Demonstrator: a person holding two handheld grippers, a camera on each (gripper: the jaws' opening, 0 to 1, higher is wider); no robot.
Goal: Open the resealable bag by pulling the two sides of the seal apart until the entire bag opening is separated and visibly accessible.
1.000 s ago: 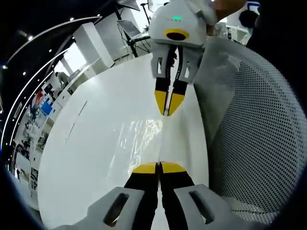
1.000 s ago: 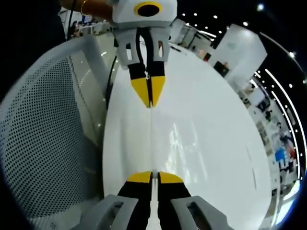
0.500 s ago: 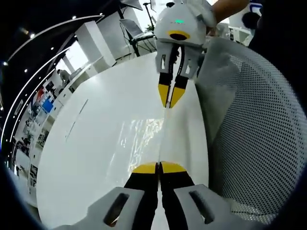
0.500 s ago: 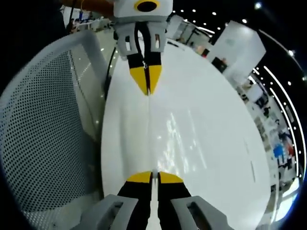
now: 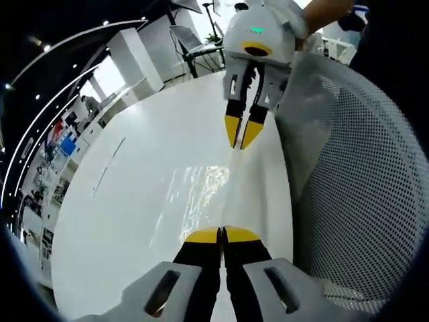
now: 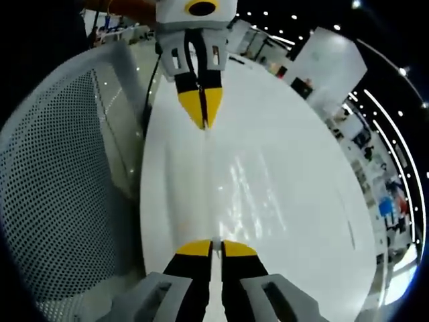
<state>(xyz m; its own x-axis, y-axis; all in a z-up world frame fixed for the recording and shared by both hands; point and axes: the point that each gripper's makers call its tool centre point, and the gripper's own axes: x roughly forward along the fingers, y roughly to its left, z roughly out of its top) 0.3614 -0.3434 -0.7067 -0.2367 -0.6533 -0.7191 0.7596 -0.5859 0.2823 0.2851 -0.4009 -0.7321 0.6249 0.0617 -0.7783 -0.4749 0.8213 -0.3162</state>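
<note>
Both grippers, left gripper [image 5: 222,234] and right gripper [image 6: 212,247], pinch the clear resealable bag [image 5: 201,194], stretched between them over the white table [image 5: 127,188].

Left gripper [image 5: 222,235]: yellow tips, black jaws, grey body. Right gripper [image 6: 210,247]: same yellow over black, grey body. Table [image 5: 134,201]: glossy white. Resealable bag [image 5: 201,194]: clear, pale glints against the white. Chair back [image 5: 362,181]: light grey mesh, dotted with dark holes; grey frame.
</note>
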